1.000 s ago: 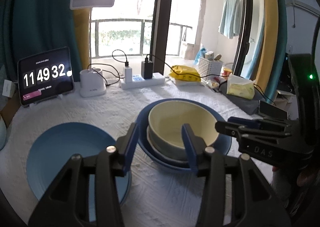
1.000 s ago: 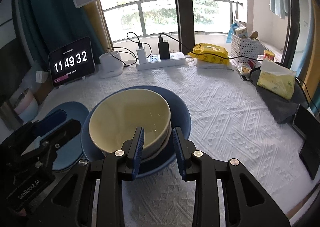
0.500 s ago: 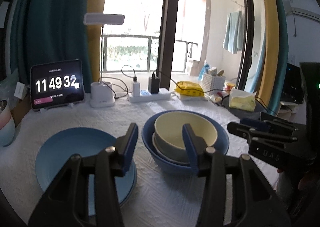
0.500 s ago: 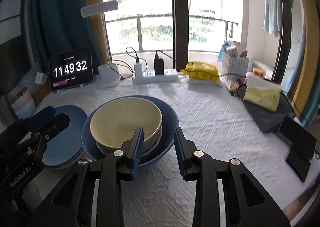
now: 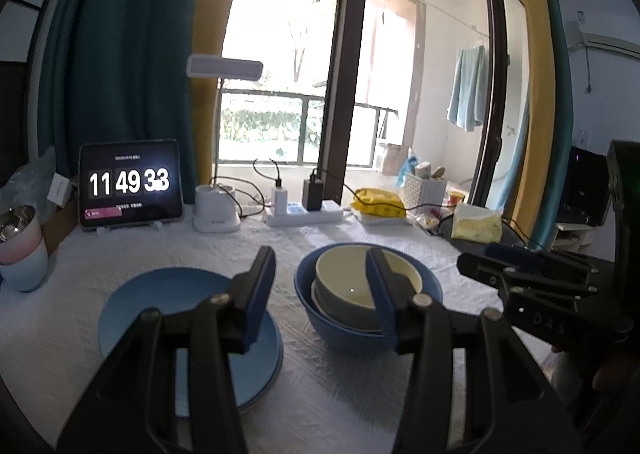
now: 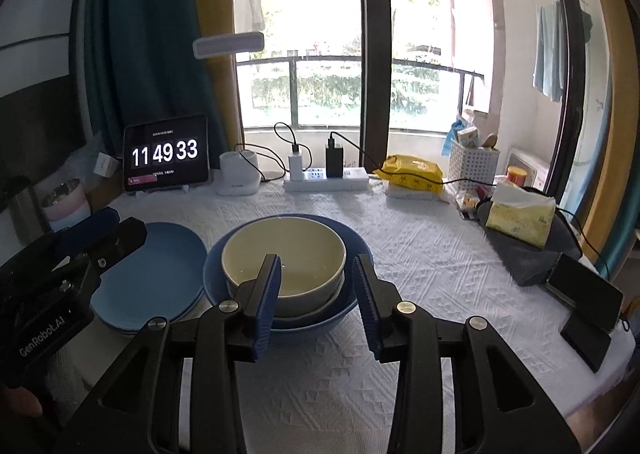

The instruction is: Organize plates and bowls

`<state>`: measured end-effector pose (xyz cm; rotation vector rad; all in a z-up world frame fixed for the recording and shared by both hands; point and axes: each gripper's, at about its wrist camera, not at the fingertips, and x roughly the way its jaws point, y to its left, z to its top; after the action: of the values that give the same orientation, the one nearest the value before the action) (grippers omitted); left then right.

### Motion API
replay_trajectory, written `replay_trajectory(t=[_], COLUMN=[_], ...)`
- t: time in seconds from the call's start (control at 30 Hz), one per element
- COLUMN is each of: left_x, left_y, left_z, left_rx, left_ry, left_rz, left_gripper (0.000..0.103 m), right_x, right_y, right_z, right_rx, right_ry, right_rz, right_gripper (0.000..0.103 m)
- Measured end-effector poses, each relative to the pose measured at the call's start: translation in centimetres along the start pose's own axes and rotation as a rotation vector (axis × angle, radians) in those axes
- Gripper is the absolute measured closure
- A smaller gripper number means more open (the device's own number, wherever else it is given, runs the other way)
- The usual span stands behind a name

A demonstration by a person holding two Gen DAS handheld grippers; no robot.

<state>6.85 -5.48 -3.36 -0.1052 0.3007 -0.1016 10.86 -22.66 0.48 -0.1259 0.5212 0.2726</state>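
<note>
1. Left wrist view: the left tongs [image 5: 320,286] sit low and nearly level above the worktop [image 5: 280,238], pointing toward the window, fingers spread wide with nothing between them.
2. Right wrist view shows the right tongs [image 6: 316,294] just as level, aimed at 12 o'clock, fingers apart and gripping nothing. Their tips frame the near side of the bowl stack; whether they touch the rim I can't tell.
3. The dishes: a cream bowl [image 6: 284,254] is nested in a pale grey one, and both sit inside a big blue bowl [image 6: 320,318] around the middle of the worktop. A stack of blue plates [image 6: 160,270] lies at its 9 o'clock, just beside it, rims close or touching.
4. In the left view the blue plates [image 5: 172,294] run partly under the left finger, and the blue bowl [image 5: 344,334] shows behind the right finger.
5. Each tool shows up in the other's camera: the right one at 3 o'clock of the left view, the left one at 9 o'clock of the right view, above the outer edge of the plates.
6. Room to move: bare white cloth lies at 6 o'clock of the bowls up to the near edge, plus a wide patch at 3 o'clock before the yellow tissue pack [image 6: 520,217] and a dark phone [image 6: 588,294] close to the right-hand edge.
7. Far edge at 12 o'clock is crowded: clock tablet [image 6: 166,157], white lamp base [image 6: 239,173], power strip [image 6: 326,177], yellow wipes pack [image 6: 414,173].
</note>
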Motion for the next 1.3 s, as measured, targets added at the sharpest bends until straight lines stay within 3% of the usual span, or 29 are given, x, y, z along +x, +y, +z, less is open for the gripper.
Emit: replay_trajectory(t=[0.03, 0.1, 0.13, 0.37, 0.67, 1.1, 1.17, 1.3], left_x=[-0.3, -0.8, -1.2, -4.0, -7.2, -10.4, -10.5, -10.4], left_y=[0.0, -0.1, -0.1, -0.1, 1.5, 3.1, 3.3, 3.6], left_z=[0.1, 0.4, 0.6, 1.7, 3.6, 5.6, 5.8, 5.7], left_rx=[0.002, 0.007, 0.008, 0.022, -0.011, 0.017, 0.02, 0.021], left_ry=[-0.007, -0.015, -0.023, -0.103, -0.187, -0.258, -0.265, -0.258], left_rz=[0.0, -0.004, -0.011, -0.002, 0.065, 0.11, 0.113, 0.114], left_gripper=[0.05, 0.014, 0.011, 0.011, 0.01, 0.01, 0.01, 0.01], right_x=[-0.3, -1.0, -1.3, -3.6, -6.5, -10.6, -11.0, -11.1], right_y=[0.1, 0.2, 0.2, 0.3, 0.3, 1.2, 1.5, 2.0], right_z=[0.1, 0.2, 0.3, 0.9, 2.5, 4.9, 5.3, 5.7], right_rx=[0.001, 0.001, 0.001, 0.002, 0.008, 0.01, 0.002, -0.018], right_ry=[-0.006, -0.021, -0.028, -0.074, -0.143, -0.234, -0.243, -0.259], right_rz=[0.0, -0.002, -0.004, -0.011, -0.044, -0.041, -0.052, -0.086], right_gripper=[0.063, 0.062, 0.062, 0.056, 0.053, 0.05, 0.042, 0.039])
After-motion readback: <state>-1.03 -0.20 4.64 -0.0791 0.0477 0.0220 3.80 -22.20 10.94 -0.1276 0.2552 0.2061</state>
